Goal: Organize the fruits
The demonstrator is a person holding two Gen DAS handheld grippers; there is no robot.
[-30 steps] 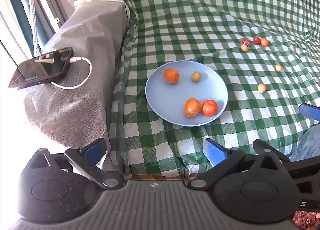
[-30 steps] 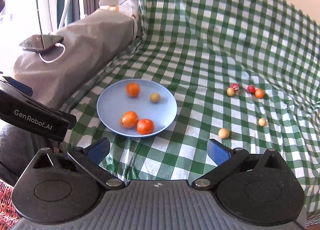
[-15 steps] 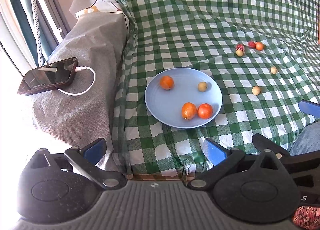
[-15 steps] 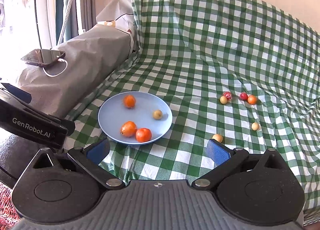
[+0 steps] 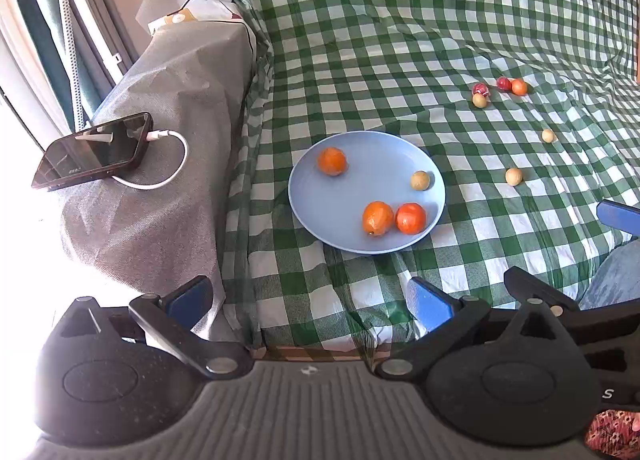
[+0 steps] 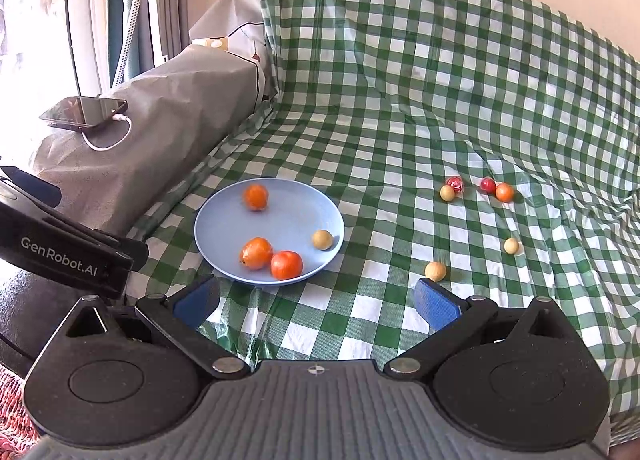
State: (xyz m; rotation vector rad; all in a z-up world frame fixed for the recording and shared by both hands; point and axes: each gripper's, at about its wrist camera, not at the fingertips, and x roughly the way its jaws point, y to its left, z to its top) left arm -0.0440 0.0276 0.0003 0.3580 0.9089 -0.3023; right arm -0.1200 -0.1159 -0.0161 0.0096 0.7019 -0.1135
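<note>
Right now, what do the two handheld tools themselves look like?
Both match: the left tool and right tool each have a ribbed grey body, two round black housings, black linkage arms with silver pivots, and blue fingertips. Seen from the right wrist, the left tool's black side reads "GenRobot.AI" in white.

A round blue plate (image 6: 216,236) lies flat on the checked cloth, holding an orange fruit (image 6: 255,197) at 11 o'clock, two more orange fruits (image 6: 256,253) touching at 6 o'clock, and a small tan fruit (image 6: 322,239) at 3 o'clock. To the plate's 3 o'clock, loose on the cloth, lie three tan balls (image 6: 435,271), two red ones (image 6: 455,184) and a small orange one (image 6: 504,192).
</note>
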